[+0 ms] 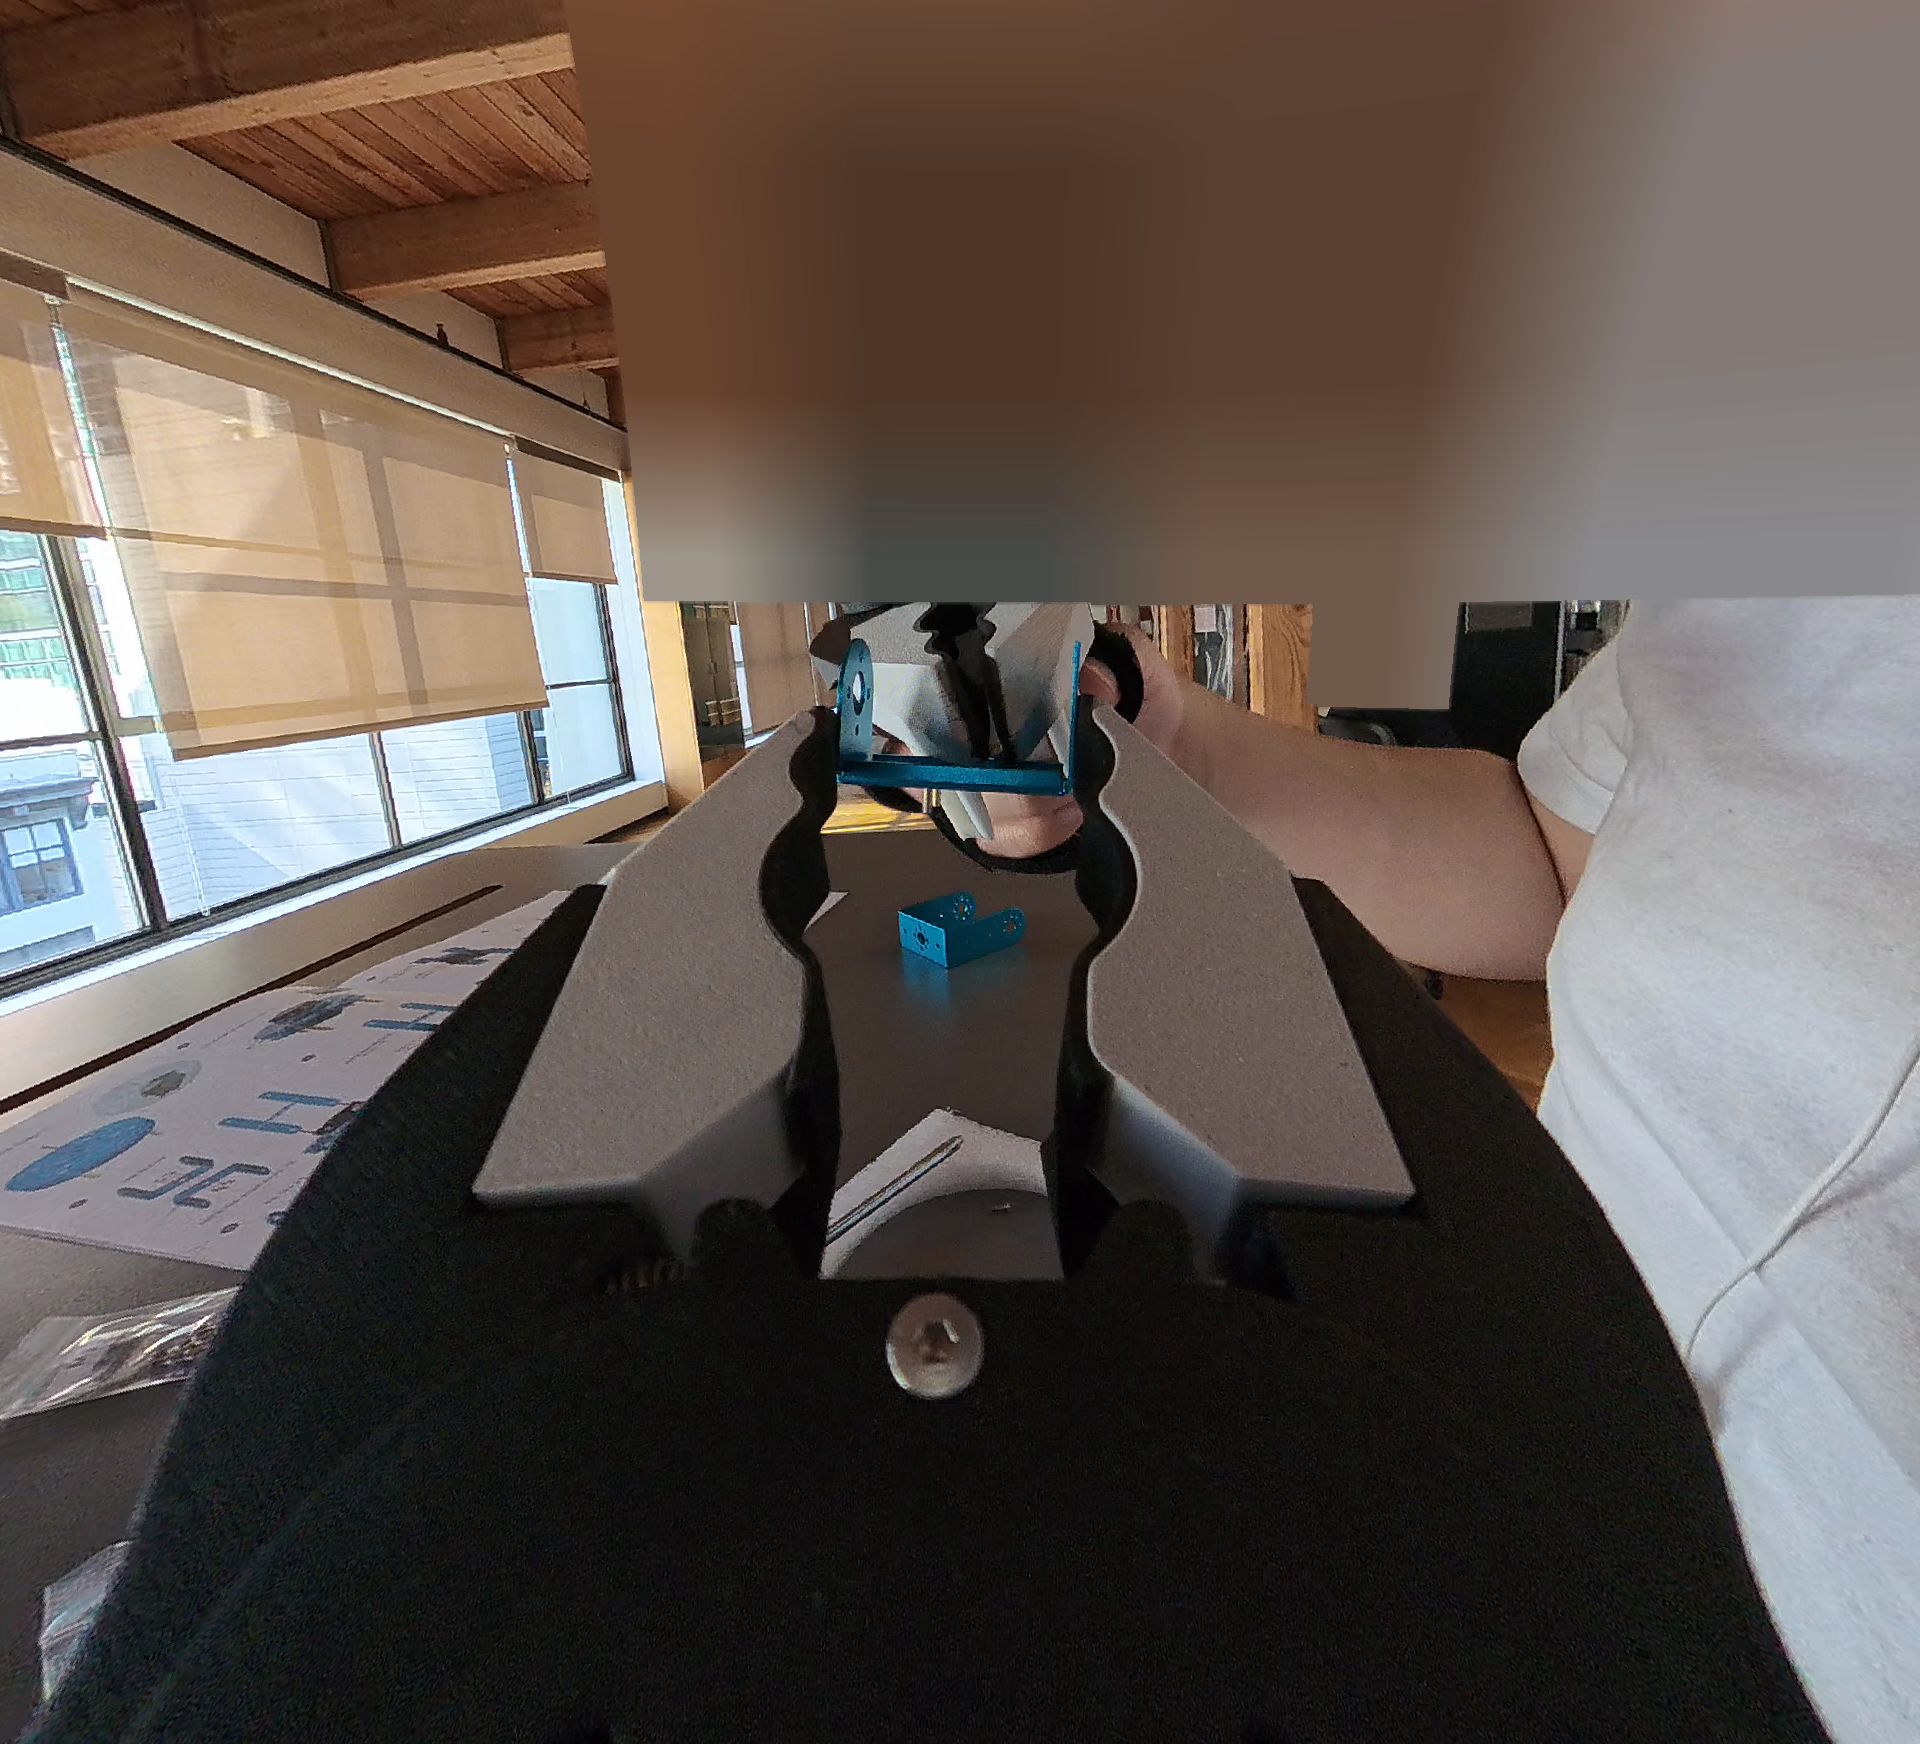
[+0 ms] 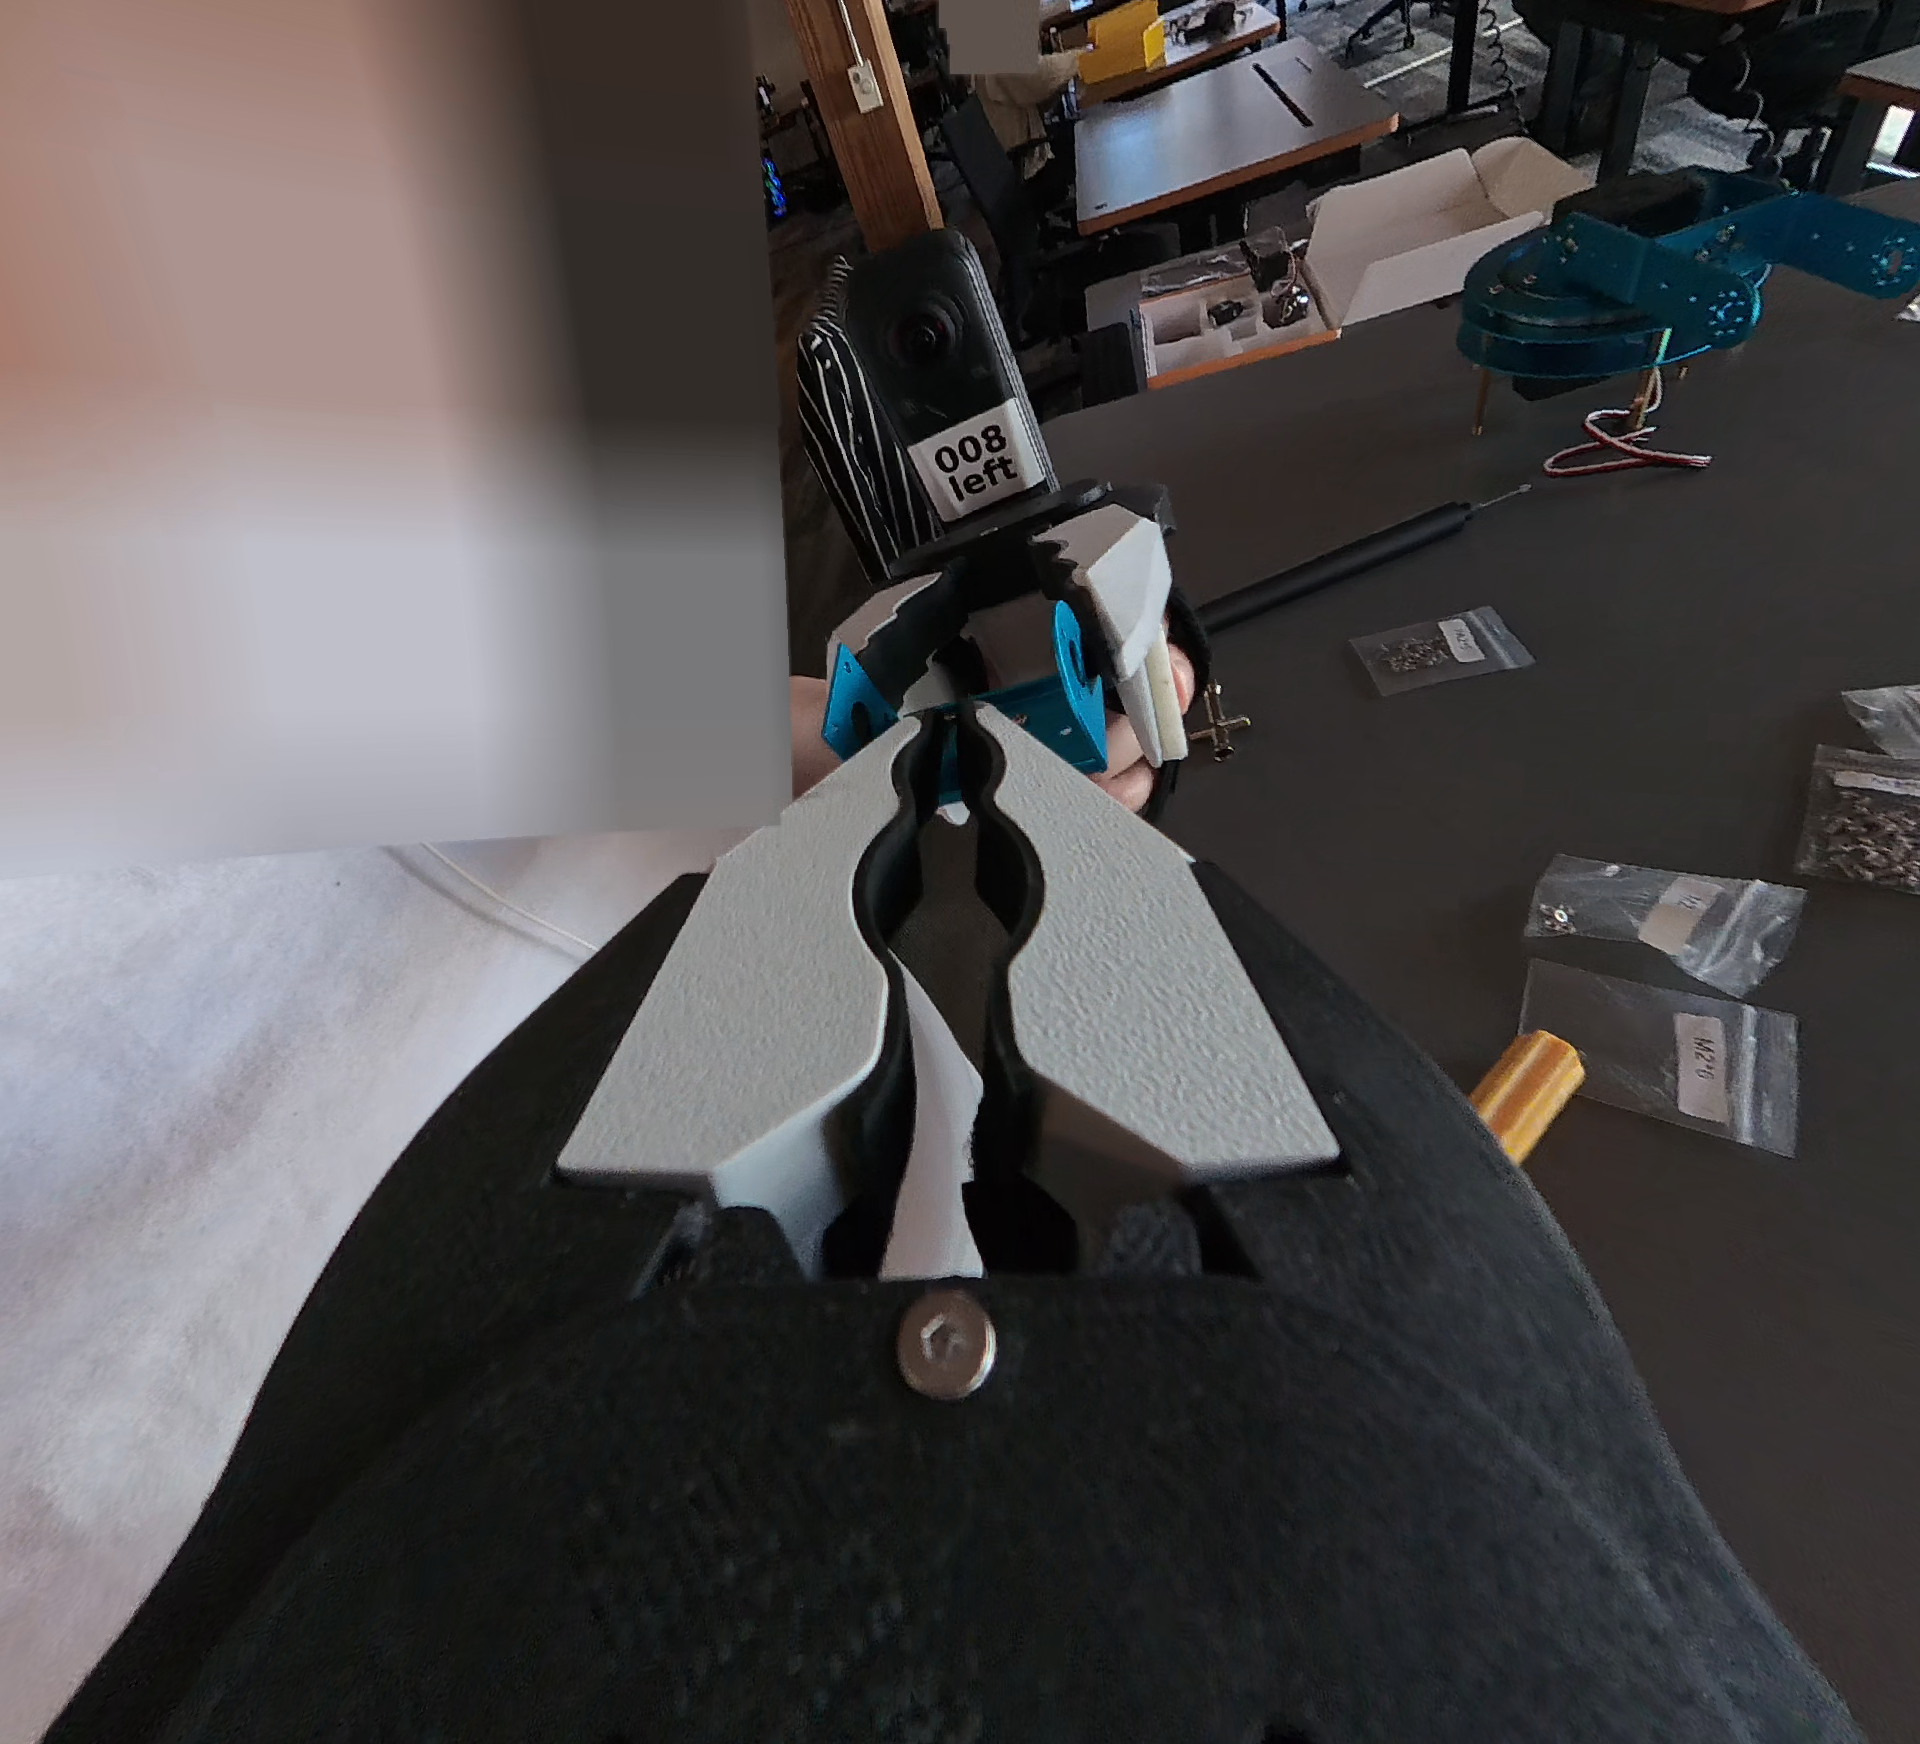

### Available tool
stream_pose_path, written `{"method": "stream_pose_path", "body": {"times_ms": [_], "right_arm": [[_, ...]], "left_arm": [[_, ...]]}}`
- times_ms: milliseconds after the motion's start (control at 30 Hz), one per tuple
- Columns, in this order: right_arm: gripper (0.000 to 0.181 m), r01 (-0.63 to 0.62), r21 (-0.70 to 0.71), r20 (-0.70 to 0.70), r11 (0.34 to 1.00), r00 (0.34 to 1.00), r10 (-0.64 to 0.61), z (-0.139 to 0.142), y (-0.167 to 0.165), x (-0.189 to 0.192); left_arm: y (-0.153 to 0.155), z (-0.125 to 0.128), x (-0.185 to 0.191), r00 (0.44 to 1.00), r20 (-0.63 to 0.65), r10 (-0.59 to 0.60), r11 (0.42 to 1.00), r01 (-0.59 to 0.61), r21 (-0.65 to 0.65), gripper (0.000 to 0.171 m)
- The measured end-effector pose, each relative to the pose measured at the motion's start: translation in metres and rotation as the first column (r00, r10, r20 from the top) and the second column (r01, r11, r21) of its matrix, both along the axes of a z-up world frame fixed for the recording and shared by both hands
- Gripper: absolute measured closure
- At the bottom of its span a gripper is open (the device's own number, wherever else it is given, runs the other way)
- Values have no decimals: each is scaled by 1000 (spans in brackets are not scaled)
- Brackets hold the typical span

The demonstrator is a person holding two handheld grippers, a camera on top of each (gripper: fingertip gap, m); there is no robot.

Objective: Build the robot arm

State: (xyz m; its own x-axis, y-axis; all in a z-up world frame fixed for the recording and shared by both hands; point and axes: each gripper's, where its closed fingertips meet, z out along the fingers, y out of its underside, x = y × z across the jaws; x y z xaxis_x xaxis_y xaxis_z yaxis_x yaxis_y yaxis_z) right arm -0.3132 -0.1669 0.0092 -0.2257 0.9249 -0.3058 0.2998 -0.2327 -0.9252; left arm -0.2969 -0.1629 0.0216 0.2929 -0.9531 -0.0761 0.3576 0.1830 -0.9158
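Note:
A blue metal U-shaped bracket hangs in the air between both grippers, above a dark table. My left gripper spans the bracket from outside, one fingertip pressed on each side flange. My right gripper is shut on the edge of the bracket from the opposite side. In the left wrist view it points back at me. The left gripper with its camera faces me in the right wrist view. A second blue bracket lies on the table below.
A blue robot-arm assembly, an open white box, a black screwdriver, several small bags of screws and a yellow handle lie to the right. A printed parts sheet lies left. A person in a white shirt stands close. My two grippers' fingertips are within a few centimetres of each other.

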Motion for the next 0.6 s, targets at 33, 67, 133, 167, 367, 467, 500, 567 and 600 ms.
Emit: {"method": "stream_pose_path", "body": {"times_ms": [33, 67, 133, 167, 367, 467, 500, 567, 600], "right_arm": [[180, 4, 14, 13, 1000, 1000, -4, -1, 1, 1], [180, 5, 28, 30, 1000, 1000, -6, -1, 1, 2], [180, 4, 59, 67, 998, 998, -8, -4, 2, 4], [180, 3, 76, 85, 997, 996, -9, -4, 1, 5], [180, -4, 172, 169, 985, 985, -26, -9, 2, 10], [180, -3, 208, 197, 978, 980, -39, -9, 3, 13], [180, -4, 214, 206, 977, 978, -41, -9, 3, 14], [180, -8, 224, 219, 975, 975, -42, -9, 3, 15], [180, -11, 229, 227, 973, 973, -43, -9, 3, 16]], "left_arm": [[0, 0, 0, 1000, -5, 8, 1000, -8, 5, 128], [1, -1, 0, 1000, -13, 18, 1000, -18, 13, 127], [1, -2, 1, 999, -34, 38, 999, -37, 33, 127], [1, -2, 1, 998, -42, 47, 998, -46, 42, 127], [0, -4, 5, 993, -82, 85, 993, -78, 83, 128], [0, -5, 6, 992, -87, 88, 993, -80, 87, 127], [0, -5, 7, 992, -90, 88, 993, -80, 89, 127], [0, -5, 8, 991, -95, 91, 992, -82, 95, 127], [0, -5, 9, 991, -100, 93, 992, -83, 98, 127]]}}
